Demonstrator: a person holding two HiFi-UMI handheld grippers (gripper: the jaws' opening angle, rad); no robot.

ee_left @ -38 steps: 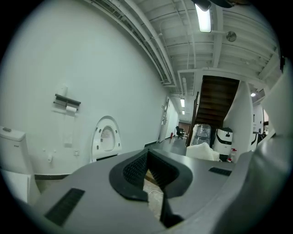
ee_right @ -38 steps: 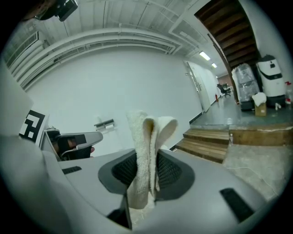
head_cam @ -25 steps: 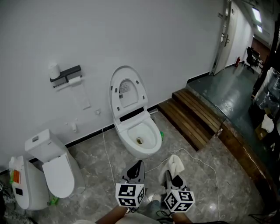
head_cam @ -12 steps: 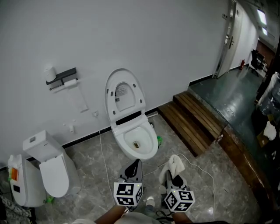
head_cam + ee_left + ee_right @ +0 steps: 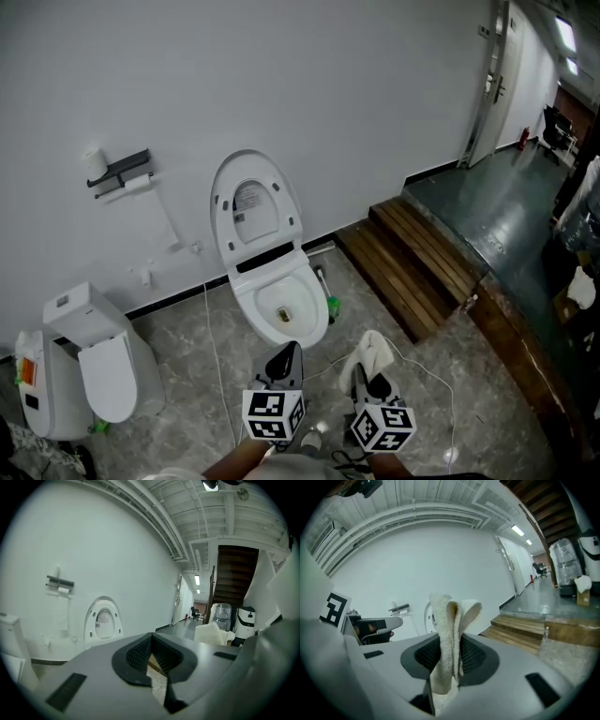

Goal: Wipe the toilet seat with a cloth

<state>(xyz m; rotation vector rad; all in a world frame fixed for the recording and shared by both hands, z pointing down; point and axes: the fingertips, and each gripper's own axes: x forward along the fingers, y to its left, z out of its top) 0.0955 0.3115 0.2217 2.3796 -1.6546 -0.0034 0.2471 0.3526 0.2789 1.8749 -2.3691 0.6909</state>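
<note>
The cloth (image 5: 450,620) is being pinched by the right gripper (image 5: 452,667), well apart from the toilet seat (image 5: 244,300); the left gripper (image 5: 152,648) is being held clenched, empty. The approach is seemingly being made; next, closing in is being called for

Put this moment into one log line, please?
left gripper: shut, empty | right gripper: shut on cloth | toilet: lid up, both grippers short of it
</note>
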